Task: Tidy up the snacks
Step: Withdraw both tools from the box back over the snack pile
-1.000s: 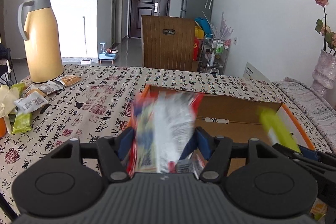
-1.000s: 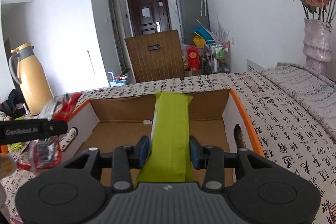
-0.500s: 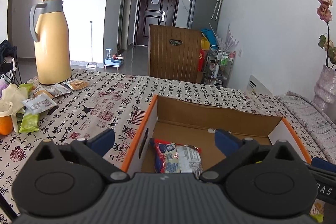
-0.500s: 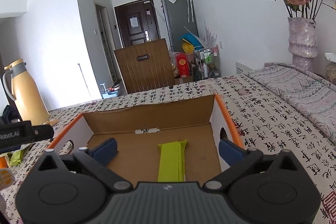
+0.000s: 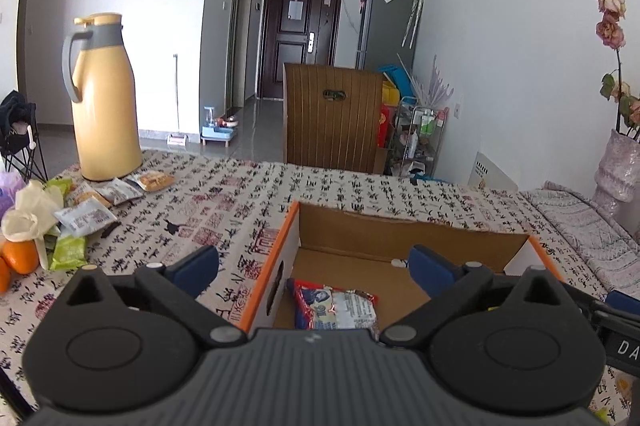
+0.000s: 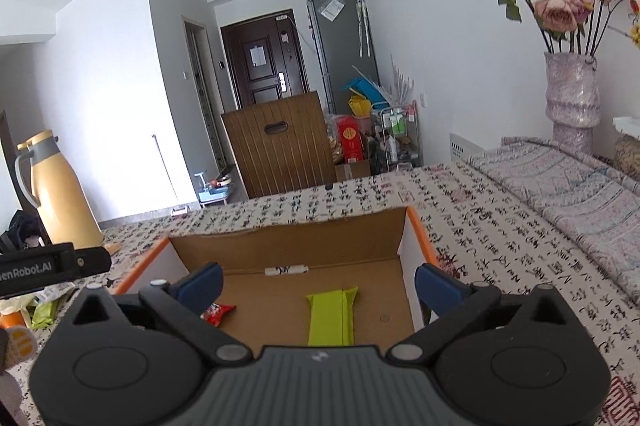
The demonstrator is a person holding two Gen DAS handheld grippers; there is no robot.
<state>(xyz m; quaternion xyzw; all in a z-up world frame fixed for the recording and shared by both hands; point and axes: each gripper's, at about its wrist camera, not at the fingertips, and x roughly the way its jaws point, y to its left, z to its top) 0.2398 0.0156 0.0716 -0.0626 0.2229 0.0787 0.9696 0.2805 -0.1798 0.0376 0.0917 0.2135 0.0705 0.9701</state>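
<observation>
Lying flat on the floor of the cardboard box (image 5: pixel 404 232) are two packets: the red-and-white snack packet (image 5: pixel 335 309) near the box's left wall, and the green snack bar (image 6: pixel 331 314) toward the middle-right. Both are looking like thin foil or plastic wrappers, so I'm judging them light, crinkly, soft and somewhat slippery; contents could be crushing under a hard squeeze. I'm reckoning the safest hold is across the short width near a sealed end seam, pinching gently.

I'm holding my left tool (image 5: pixel 314 264) above the box's near-left corner with its blue pads spread wide, gripping nothing. My right tool (image 6: pixel 318 282) is likewise spread wide and carrying nothing, hovering over the near edge with the green bar between and below its pads, not touching.

More snacks are waiting: a loose pile of packets (image 5: pixel 86 212) is sitting on the patterned worktop (image 5: pixel 224 202) well left of the box, just in front of the yellow thermos jug (image 5: pixel 104 98), with oranges (image 5: pixel 18 260) and a pale crumpled bag (image 5: pixel 30 212) beside them. Those packets are overlapping, so I'm expecting I'll be needing to take a top one by a free edge, not dig underneath. A vase of flowers (image 6: pixel 572 94) is standing off to the right, well apart from the box.

I'm judging the task as early, most of it left.
</observation>
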